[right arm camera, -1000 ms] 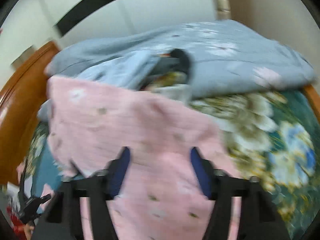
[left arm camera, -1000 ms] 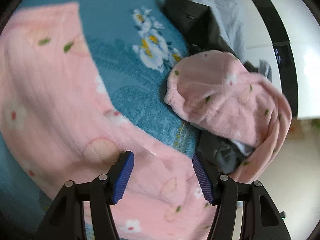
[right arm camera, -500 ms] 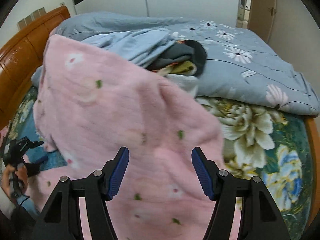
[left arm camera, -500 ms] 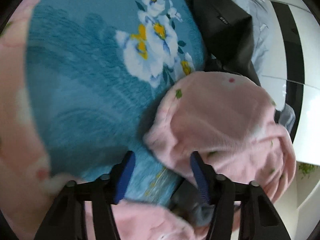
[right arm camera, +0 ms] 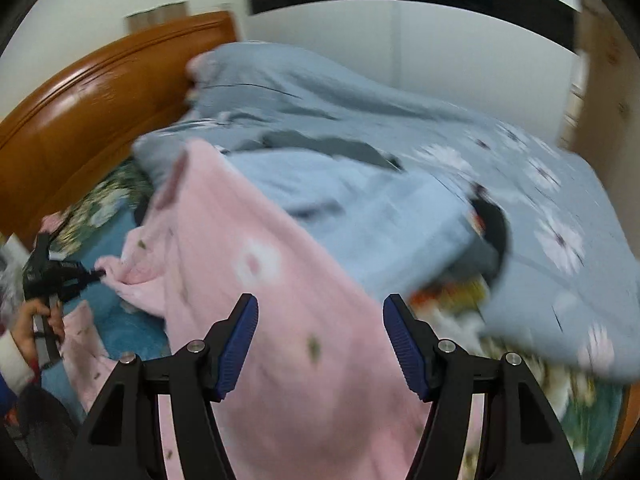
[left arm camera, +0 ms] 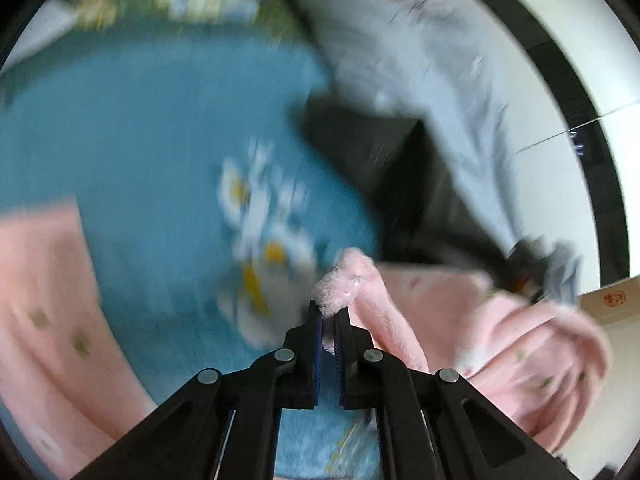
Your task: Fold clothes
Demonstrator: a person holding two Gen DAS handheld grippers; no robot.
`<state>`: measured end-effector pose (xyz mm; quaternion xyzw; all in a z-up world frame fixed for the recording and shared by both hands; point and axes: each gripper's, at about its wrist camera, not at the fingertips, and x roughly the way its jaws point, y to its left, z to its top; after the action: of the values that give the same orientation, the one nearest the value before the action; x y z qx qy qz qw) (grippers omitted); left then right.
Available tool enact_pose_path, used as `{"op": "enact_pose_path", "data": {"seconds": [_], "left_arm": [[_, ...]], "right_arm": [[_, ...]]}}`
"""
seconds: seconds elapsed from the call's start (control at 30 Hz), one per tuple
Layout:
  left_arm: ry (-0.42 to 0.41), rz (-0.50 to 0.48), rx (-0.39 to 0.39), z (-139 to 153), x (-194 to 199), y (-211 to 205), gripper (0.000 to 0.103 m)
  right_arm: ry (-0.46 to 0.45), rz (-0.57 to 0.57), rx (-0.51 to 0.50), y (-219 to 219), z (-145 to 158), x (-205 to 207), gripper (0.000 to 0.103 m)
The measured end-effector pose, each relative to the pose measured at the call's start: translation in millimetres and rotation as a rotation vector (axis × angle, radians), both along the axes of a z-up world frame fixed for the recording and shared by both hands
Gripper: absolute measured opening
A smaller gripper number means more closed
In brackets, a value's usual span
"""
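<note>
A fluffy pink garment [left arm camera: 500, 328] with small flowers lies across the bed. In the left wrist view my left gripper [left arm camera: 329, 312] is shut on a bunched edge of it, with pink fleece sticking out above the blue pads. Another part of the pink garment [left arm camera: 44, 312] spreads at the lower left. In the right wrist view the pink garment [right arm camera: 272, 304] drapes from the clothes pile toward me, passing under my right gripper [right arm camera: 320, 336], which stands open with nothing clamped. At the left edge there, my left gripper [right arm camera: 98, 274] pinches the garment's corner, held by a hand [right arm camera: 30, 320].
A blue floral bedsheet [left arm camera: 152, 152] covers the mattress. A dark garment [left arm camera: 384, 160] and a grey-blue quilt [right arm camera: 420, 128] with white daisies pile up behind the pink one. A wooden headboard [right arm camera: 92, 108] rises at the left, white wardrobe doors [right arm camera: 460, 52] behind.
My left gripper has gone from open to shut, clamping the pink garment's edge and pulling it out sideways. The right gripper stayed open while its view swung across the pile.
</note>
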<state>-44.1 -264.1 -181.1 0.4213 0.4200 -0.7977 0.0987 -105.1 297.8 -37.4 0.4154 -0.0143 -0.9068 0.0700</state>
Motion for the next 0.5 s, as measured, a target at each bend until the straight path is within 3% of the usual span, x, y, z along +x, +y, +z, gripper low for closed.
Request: {"op": "enact_pose_path", "data": {"seconds": [0.17, 0.2, 0.23, 0.27, 0.4, 0.5], "left_arm": [[0.028, -0.024, -0.105, 26, 7, -18, 0.006], [0.024, -0.028, -0.113, 26, 7, -19, 0.006], [0.020, -0.032, -0.118, 25, 8, -19, 0.006], [0.016, -0.032, -0.120, 25, 9, -21, 0.006], [0.037, -0.029, -0.124, 33, 12, -30, 0.006], [0.117, -0.039, -0.176, 63, 11, -33, 0.006]], "right_arm": [[-0.089, 0.089, 0.128, -22, -23, -54, 0.058], [-0.104, 0.089, 0.122, -23, -24, -58, 0.044], [-0.118, 0.090, 0.117, -23, -25, -62, 0.013], [-0.128, 0.091, 0.126, -25, -26, -63, 0.002], [-0.107, 0.122, 0.091, -41, -5, -39, 0.001], [-0.041, 0.103, 0.048, -43, 21, -16, 0.001]]}}
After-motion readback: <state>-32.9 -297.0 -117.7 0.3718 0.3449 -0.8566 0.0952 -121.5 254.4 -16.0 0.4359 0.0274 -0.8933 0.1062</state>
